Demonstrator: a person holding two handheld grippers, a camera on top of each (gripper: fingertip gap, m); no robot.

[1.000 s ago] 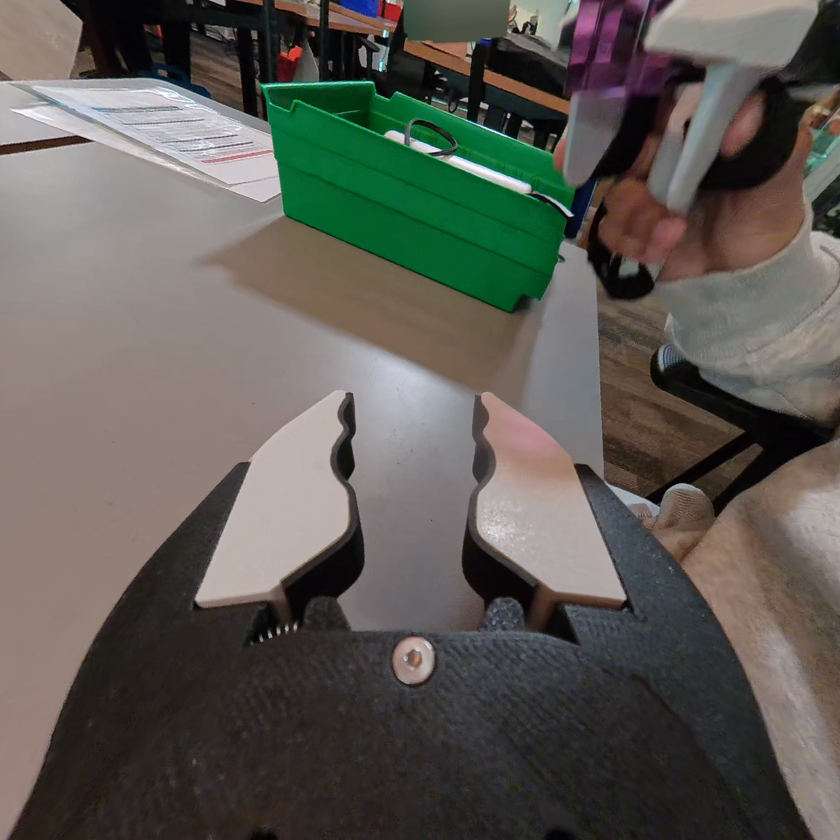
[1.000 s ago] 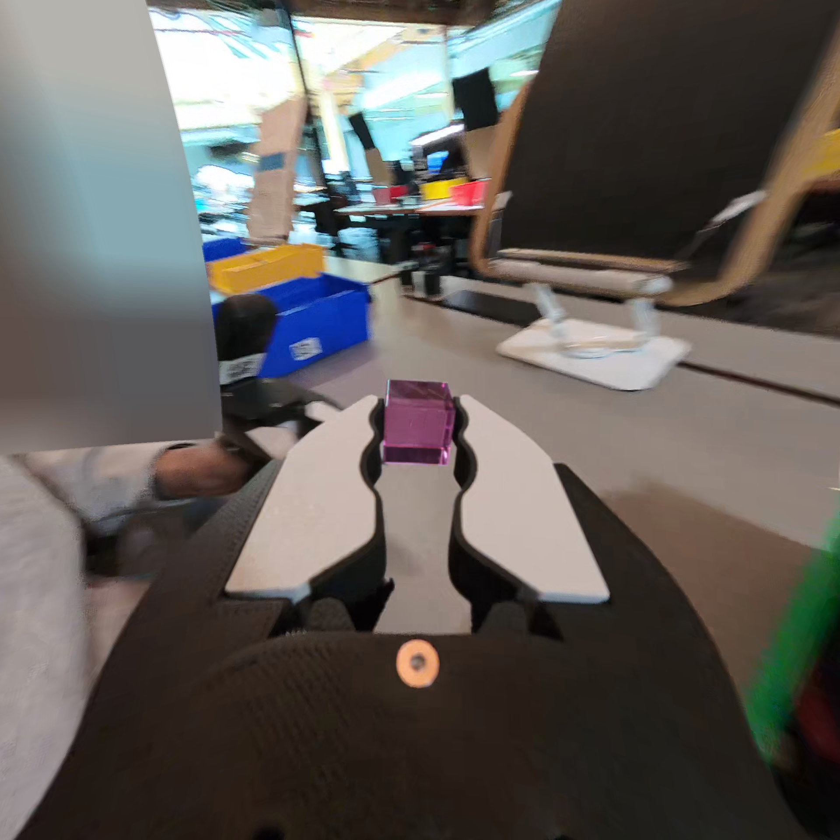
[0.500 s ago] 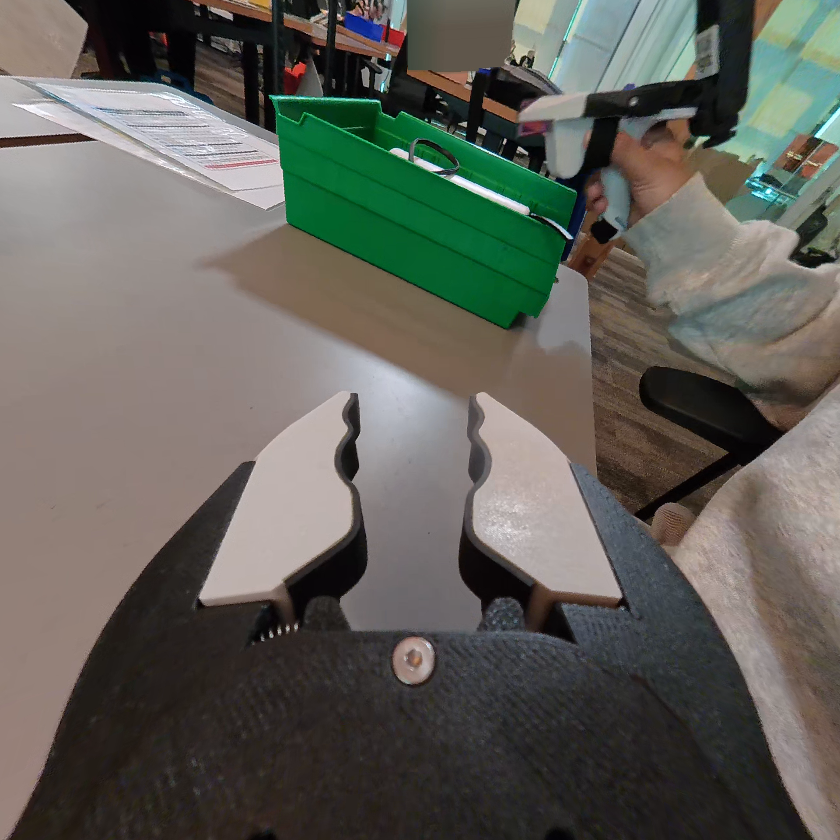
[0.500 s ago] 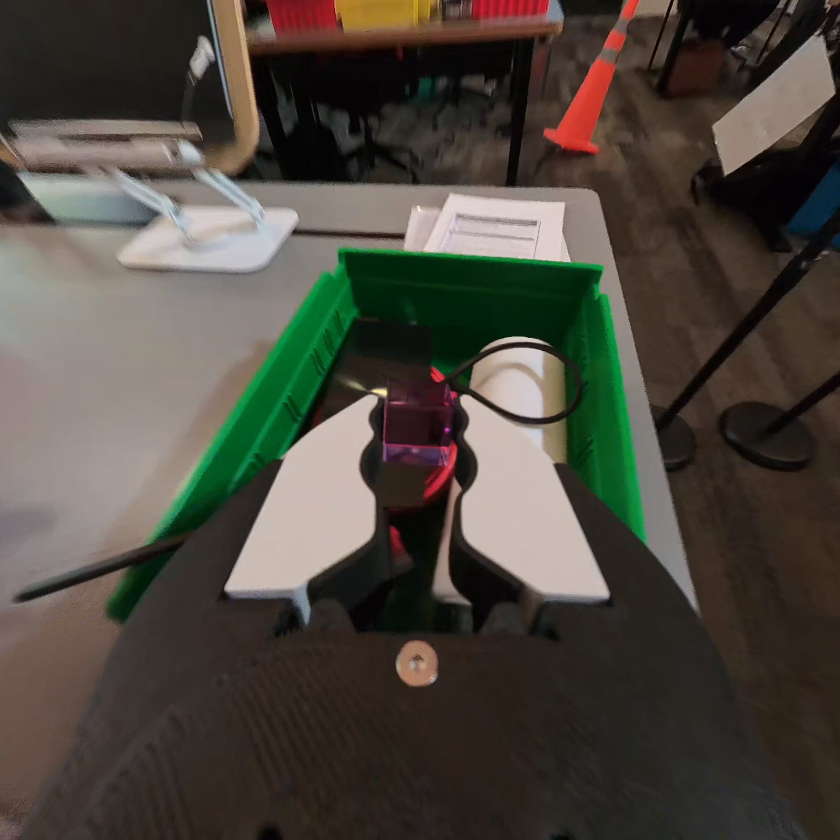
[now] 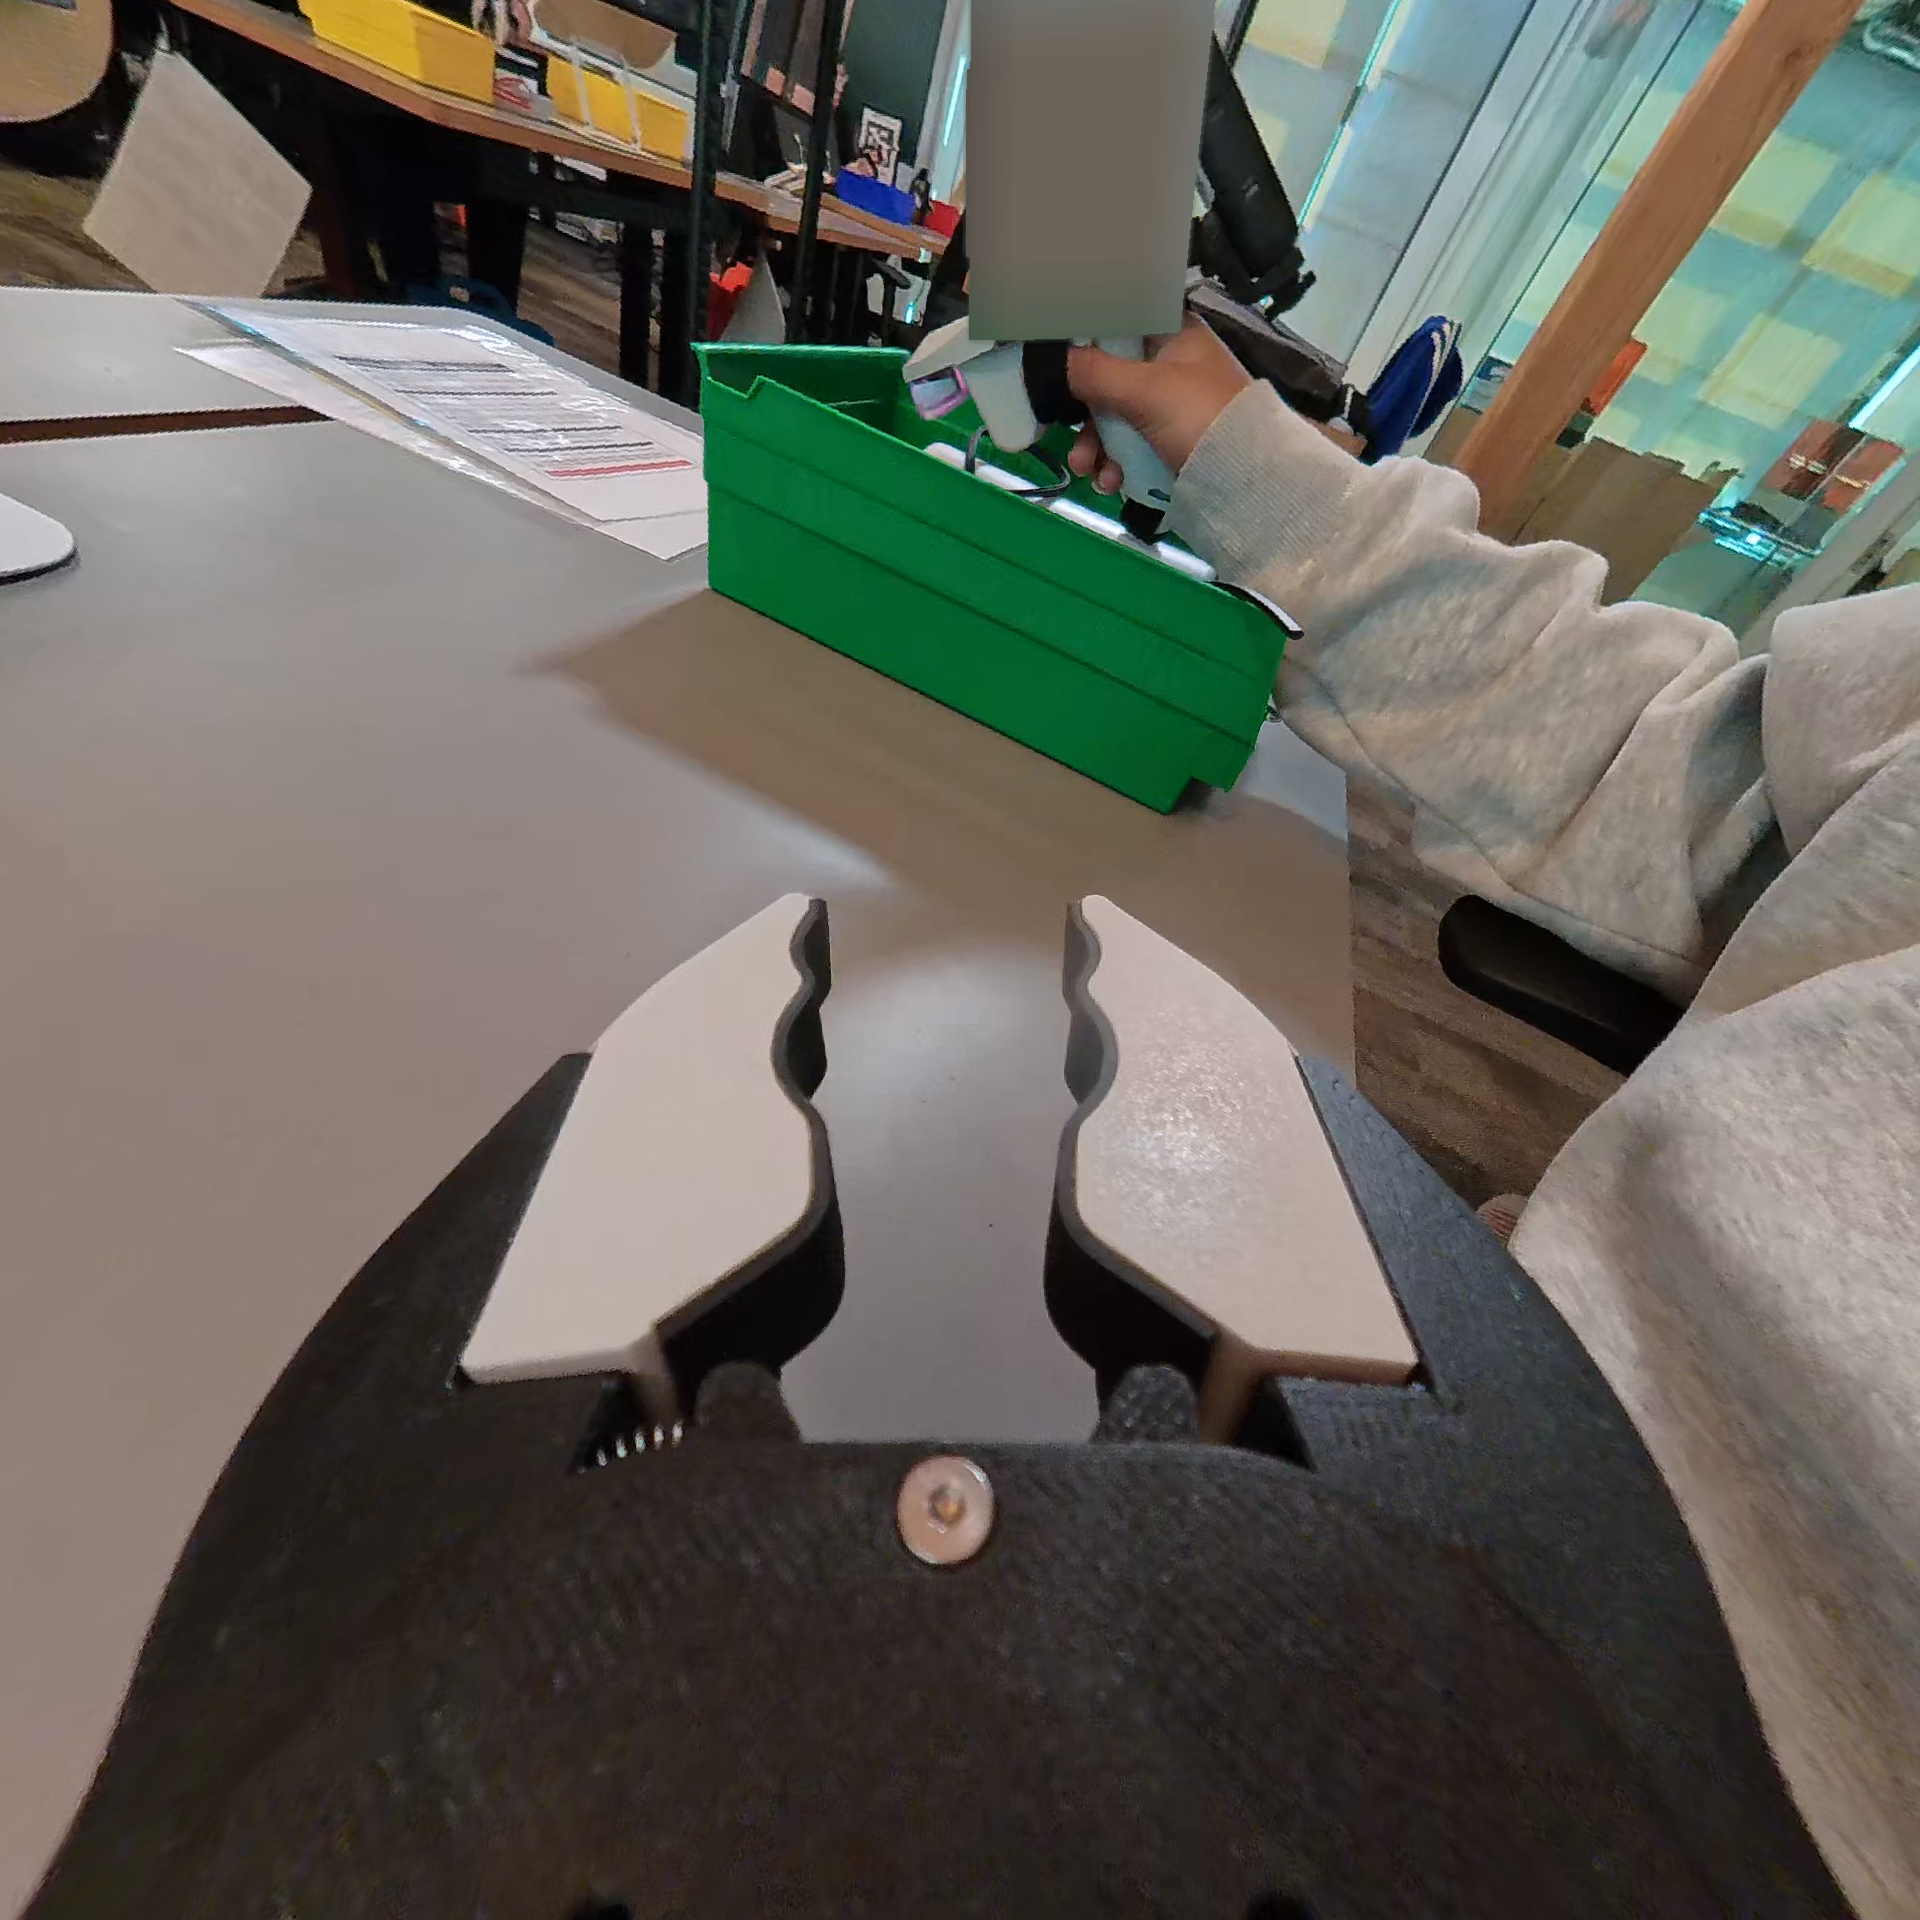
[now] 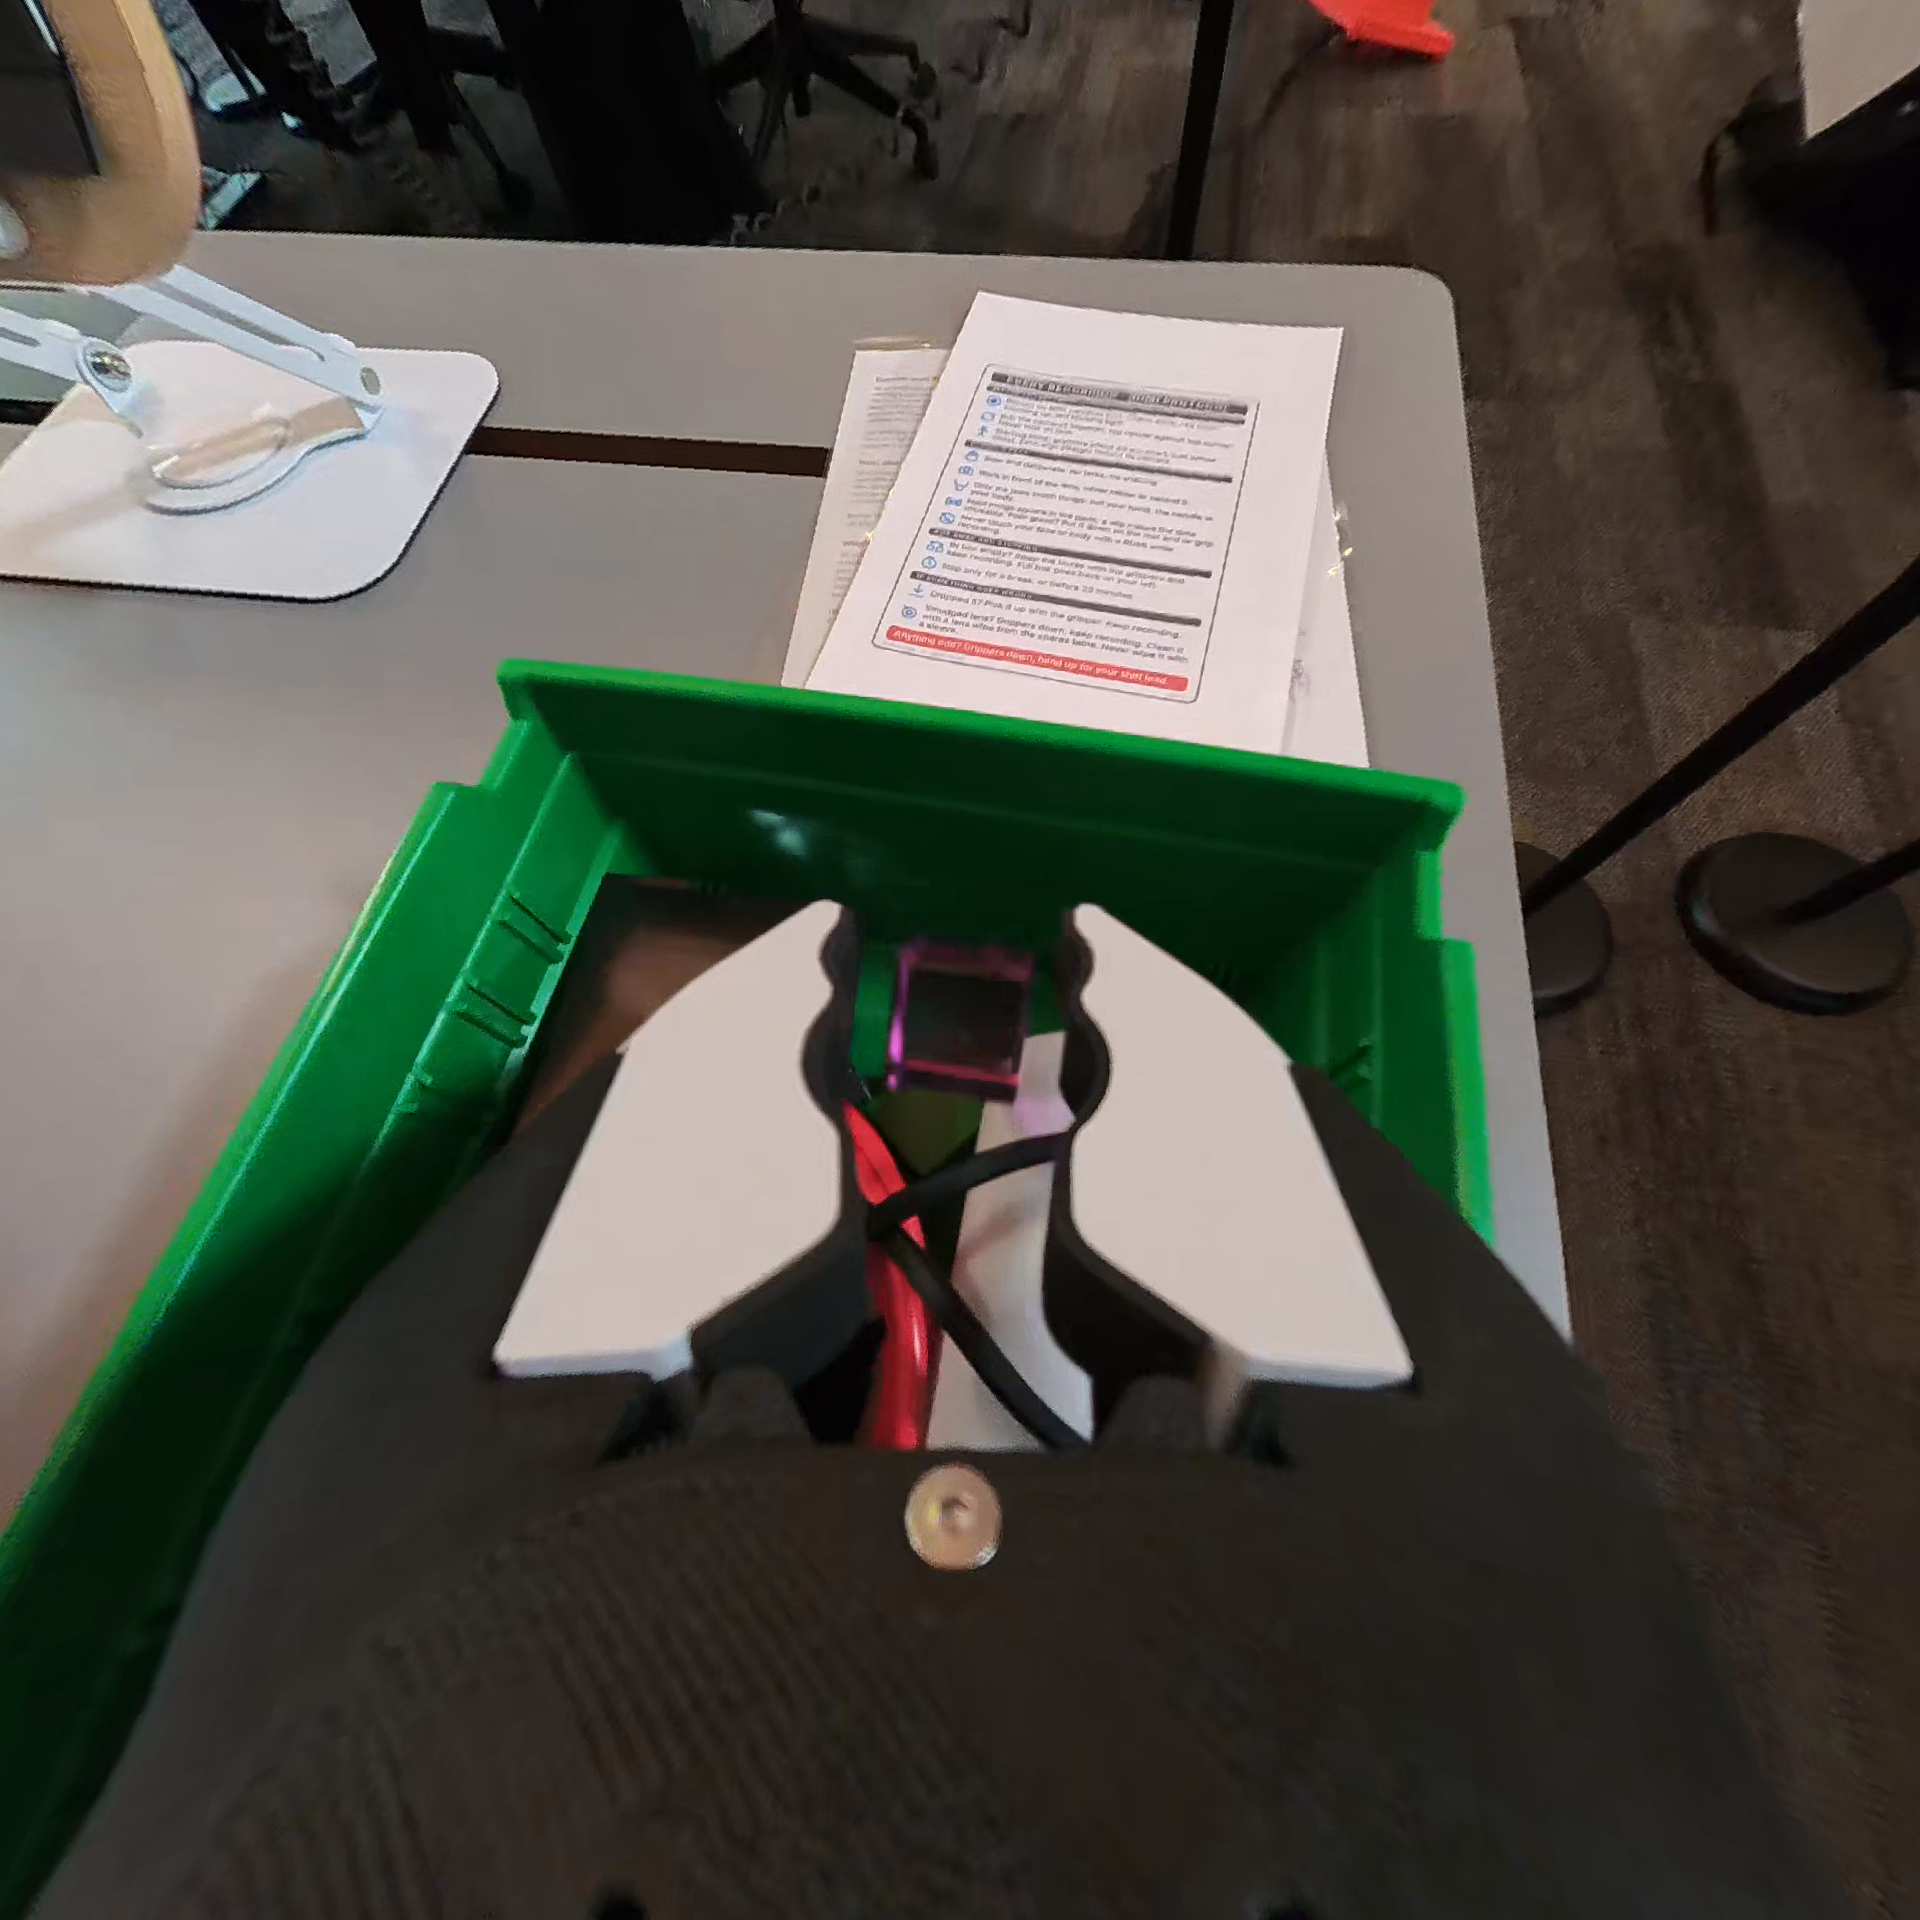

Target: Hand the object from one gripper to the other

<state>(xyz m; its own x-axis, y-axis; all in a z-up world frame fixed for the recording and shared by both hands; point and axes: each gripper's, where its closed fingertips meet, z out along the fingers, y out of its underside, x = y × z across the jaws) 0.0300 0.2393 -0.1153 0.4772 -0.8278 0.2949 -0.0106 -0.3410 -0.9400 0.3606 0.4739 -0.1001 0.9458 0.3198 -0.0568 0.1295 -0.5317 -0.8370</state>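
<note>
A clear purple cube [image 6: 961, 1023] sits between the tips of my right gripper [image 6: 951, 925], inside the far end of a green bin [image 6: 966, 758]. The jaws stand wider than the cube, with a gap on both sides, so the gripper is open. I cannot tell whether the cube rests on the bin's contents. In the left wrist view the right gripper [image 5: 971, 384] reaches into the bin [image 5: 966, 613] with the cube [image 5: 938, 397] at its tip. My left gripper [image 5: 945, 966] is open and empty, low over the grey table [image 5: 312, 831], well short of the bin.
The bin also holds a red cable [image 6: 899, 1340], a black cable [image 6: 977, 1340] and a white object [image 6: 997, 1247]. Printed sheets [image 6: 1091, 520] lie behind the bin. A white stand base [image 6: 229, 488] sits at the far left. The table edge and floor stanchion bases [image 6: 1787, 925] are at the right. There is about 40 centimeters between the tips of the two grippers.
My right gripper swung over the green bin, lowered into its far end and opened, letting go of the purple cube. My left gripper stayed open and barely moved.
</note>
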